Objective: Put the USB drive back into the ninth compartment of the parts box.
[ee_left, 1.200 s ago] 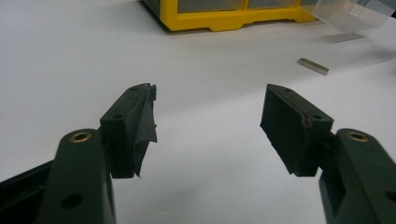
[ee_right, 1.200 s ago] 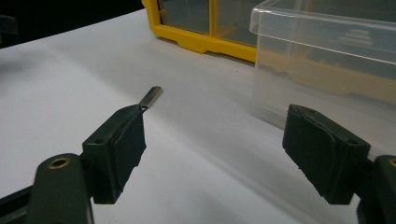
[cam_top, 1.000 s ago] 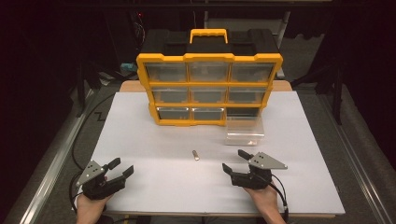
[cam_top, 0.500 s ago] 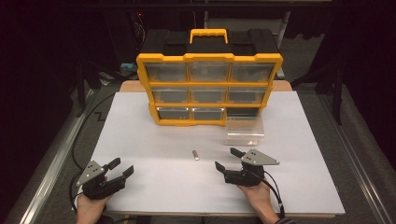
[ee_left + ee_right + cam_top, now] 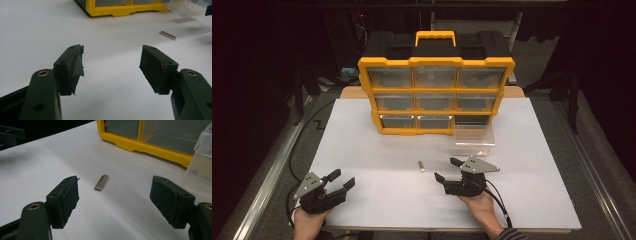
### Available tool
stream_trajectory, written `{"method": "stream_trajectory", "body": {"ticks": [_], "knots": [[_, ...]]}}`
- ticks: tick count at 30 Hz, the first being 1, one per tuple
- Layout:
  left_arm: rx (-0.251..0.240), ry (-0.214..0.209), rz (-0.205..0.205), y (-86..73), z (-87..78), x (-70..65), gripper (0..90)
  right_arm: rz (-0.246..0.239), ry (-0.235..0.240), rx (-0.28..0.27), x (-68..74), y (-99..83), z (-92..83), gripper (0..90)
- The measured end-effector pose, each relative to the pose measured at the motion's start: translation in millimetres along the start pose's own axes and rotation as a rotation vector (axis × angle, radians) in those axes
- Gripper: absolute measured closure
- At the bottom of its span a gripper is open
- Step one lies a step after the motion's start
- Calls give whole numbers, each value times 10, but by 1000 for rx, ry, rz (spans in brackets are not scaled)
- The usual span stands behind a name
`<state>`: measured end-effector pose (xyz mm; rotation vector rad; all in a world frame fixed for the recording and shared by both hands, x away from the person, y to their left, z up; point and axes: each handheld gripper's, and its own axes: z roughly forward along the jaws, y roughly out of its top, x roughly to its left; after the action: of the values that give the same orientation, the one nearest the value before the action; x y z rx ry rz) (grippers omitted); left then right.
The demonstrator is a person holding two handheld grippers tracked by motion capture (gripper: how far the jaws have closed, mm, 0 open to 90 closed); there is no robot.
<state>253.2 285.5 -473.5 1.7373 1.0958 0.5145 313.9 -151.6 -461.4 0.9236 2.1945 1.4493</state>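
Creeping forward since earlier, the right gripper [image 5: 450, 170], jaws spread wide, faces the metal bar [image 5: 421, 166] at eleven o'clock, pointing lengthwise away.

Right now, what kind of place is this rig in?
Probably a lab or workshop bench set up for recording: a white table ringed by dark curtains, a yellow parts organizer with clear drawers, and a small metal piece lying ahead of the open right gripper.

Small bar [image 5: 101, 182] of dull brushed metal, tabletop [image 5: 377, 150] beneath it matt white, organizer frame [image 5: 412, 131] glossy yellow plastic, loose drawer [image 5: 474, 141] beside it clear plastic
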Motion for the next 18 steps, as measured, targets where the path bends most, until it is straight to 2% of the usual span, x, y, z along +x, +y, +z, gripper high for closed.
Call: {"method": "stream_trajectory", "body": {"ticks": [5, 7, 8, 14, 18], "knots": [[0, 0, -1, 0, -1, 2, 356, -7, 13, 30, 31, 44, 58, 258], [0, 0, -1, 0, 1, 1, 356, 11, 34, 72, 37, 81, 108, 296], [0, 0, -1, 0, 2, 2, 356, 11, 34, 72, 37, 81, 108, 296], [1, -2, -4, 1, 1, 6, 356, 14, 49, 155, 67, 155, 236, 345], [1, -2, -3, 1, 1, 5, 356, 41, 61, 220, 68, 241, 326, 361]]}}
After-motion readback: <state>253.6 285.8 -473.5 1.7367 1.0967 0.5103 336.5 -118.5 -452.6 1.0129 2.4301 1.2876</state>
